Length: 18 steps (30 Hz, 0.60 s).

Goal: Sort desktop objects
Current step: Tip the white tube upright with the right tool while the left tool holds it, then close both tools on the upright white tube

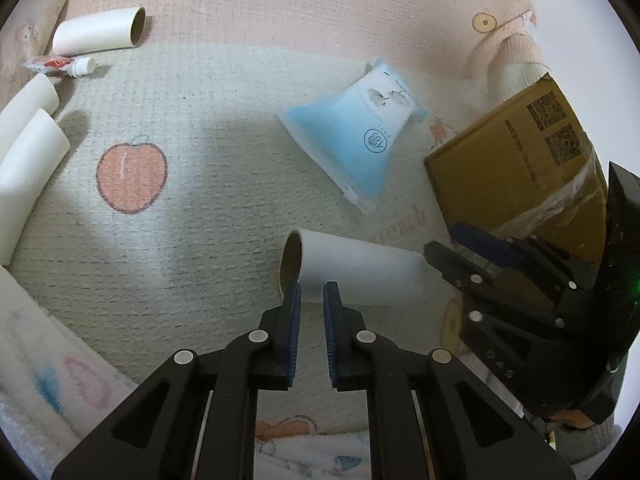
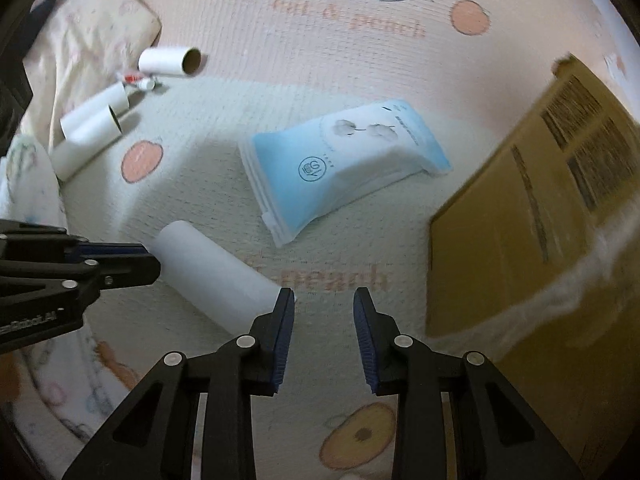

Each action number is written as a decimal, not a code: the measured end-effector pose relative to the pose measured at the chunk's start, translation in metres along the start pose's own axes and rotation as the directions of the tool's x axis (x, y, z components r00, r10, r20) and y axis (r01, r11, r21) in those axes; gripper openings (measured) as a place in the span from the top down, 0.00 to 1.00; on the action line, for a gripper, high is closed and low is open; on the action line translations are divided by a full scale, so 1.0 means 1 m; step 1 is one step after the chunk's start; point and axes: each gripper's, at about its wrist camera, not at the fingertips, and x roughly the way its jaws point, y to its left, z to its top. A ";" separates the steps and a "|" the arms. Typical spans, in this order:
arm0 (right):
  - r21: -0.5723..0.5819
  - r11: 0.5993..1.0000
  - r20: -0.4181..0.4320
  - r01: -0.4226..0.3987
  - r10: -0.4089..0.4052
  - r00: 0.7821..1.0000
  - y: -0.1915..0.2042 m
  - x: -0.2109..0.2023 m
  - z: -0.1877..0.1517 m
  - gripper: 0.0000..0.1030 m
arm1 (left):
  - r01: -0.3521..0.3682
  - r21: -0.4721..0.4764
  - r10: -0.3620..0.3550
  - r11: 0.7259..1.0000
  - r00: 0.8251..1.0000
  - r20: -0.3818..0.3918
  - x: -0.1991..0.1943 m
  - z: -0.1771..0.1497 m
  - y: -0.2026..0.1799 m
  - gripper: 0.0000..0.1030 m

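Observation:
A white paper roll with a brown cardboard core (image 1: 360, 272) (image 2: 216, 272) lies on its side on the peach-print mat. My left gripper (image 1: 313, 286) (image 2: 154, 260) points down at the roll's open end. Its blue pads stand a narrow gap apart, with only the roll's white side showing behind them. My right gripper (image 2: 323, 294) (image 1: 440, 238) is at the roll's other end. Its pads are wider apart over bare mat, and the left fingertip (image 2: 285, 300) sits beside the roll's end. A blue and white soft pack (image 1: 360, 140) (image 2: 340, 160) lies beyond the roll.
A brown cardboard box (image 1: 520, 152) (image 2: 520, 240) stands close on the right. At the far left lie another white roll (image 1: 96, 32) (image 2: 168, 60), a small red and white tube (image 1: 76, 66) and two more rolls (image 1: 28, 152) (image 2: 88, 124) by a pale cushion (image 2: 92, 28).

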 end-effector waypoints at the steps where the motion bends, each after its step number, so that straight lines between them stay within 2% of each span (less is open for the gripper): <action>1: -0.015 1.000 -0.001 0.010 -0.010 1.000 0.002 0.002 0.002 0.73 | 0.002 -0.004 -0.002 1.000 1.000 -0.003 0.001 0.001 0.001 0.87; 7: -0.095 0.995 -0.031 0.005 -0.008 0.999 0.016 0.010 0.004 0.73 | 0.025 -0.035 -0.026 0.999 0.999 -0.024 0.010 0.007 0.006 0.87; 10: -0.093 0.995 -0.046 -0.036 0.032 0.998 0.020 0.011 -0.001 0.73 | 0.054 -0.061 -0.056 0.997 0.998 -0.024 0.011 0.010 0.011 0.87; 15: -0.009 0.996 -0.062 -0.090 0.090 0.994 0.019 0.014 -0.005 0.73 | 0.111 -0.130 -0.114 0.985 0.993 -0.019 0.013 0.015 0.023 0.88; 18: 0.093 0.983 -0.061 -0.157 0.163 0.985 0.008 0.016 -0.006 0.73 | 0.153 -0.173 -0.159 0.973 0.987 -0.018 0.013 0.016 0.029 0.88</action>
